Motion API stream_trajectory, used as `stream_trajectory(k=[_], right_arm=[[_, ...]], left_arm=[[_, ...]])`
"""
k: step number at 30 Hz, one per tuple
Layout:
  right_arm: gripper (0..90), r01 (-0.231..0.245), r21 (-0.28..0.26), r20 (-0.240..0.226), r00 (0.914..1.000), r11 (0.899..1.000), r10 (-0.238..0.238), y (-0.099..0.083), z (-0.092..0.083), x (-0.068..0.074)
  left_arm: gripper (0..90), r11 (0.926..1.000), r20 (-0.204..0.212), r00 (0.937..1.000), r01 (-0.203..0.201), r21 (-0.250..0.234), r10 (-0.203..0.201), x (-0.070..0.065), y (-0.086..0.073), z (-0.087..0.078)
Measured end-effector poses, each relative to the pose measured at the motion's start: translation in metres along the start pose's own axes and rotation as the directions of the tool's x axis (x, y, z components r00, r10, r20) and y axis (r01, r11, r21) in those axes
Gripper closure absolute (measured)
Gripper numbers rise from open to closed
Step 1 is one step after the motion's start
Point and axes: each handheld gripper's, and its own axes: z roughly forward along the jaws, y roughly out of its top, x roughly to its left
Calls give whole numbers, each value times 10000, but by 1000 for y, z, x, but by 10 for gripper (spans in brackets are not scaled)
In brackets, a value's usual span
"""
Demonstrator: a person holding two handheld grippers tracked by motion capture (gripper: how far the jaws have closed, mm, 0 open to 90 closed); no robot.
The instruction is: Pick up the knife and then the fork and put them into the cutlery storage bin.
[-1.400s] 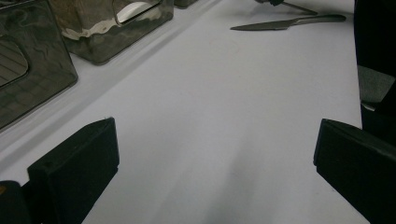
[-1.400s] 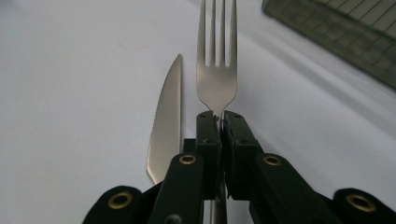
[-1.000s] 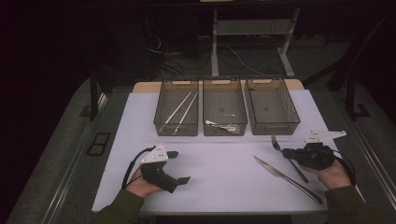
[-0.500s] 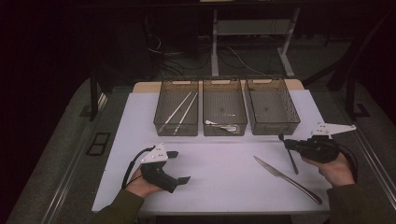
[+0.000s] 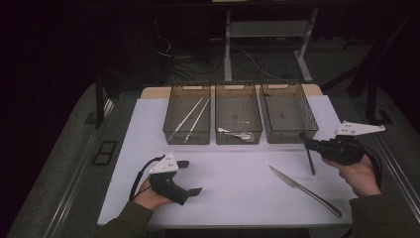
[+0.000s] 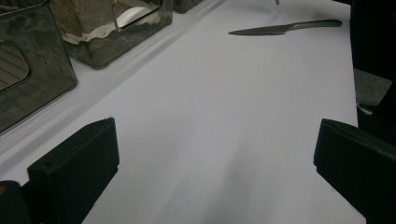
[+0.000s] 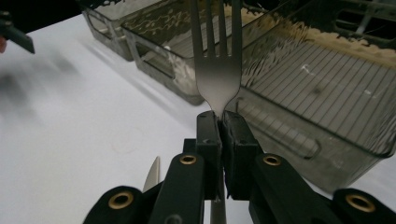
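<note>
No readable text, labels, brands, numbers or signs anywhere.

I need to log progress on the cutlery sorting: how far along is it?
Done: the left bin holds chopsticks, and the middle bin holds a pale utensil. In hand: the right gripper is shut on a fork, lifted off the table near the right bin. Left: the knife on the table; the left gripper rests open.
</note>
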Motion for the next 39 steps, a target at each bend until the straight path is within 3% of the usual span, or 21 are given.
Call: stream_trajectory(k=[7, 22, 31, 39], right_arm=[[856, -22, -228, 402, 9992, 9997, 31, 22, 3, -10], [855, 57, -554, 1358, 9907, 9984, 19, 93, 12, -34], [856, -174, -708, 1718, 9847, 9973, 294, 114, 30, -52], [856, -529, -344, 2043, 9771, 9980, 588, 114, 52, -72]], left_arm=[[0, 10000, 5, 10000, 50, -69, -50, 1, 0, -1], [0, 10000, 45, 10000, 64, -65, -64, 1, 0, -1], [0, 9999, 53, 10000, 77, -72, -77, 1, 0, -1], [0, 9998, 72, 9999, 158, -122, -157, 1, -1, -1]])
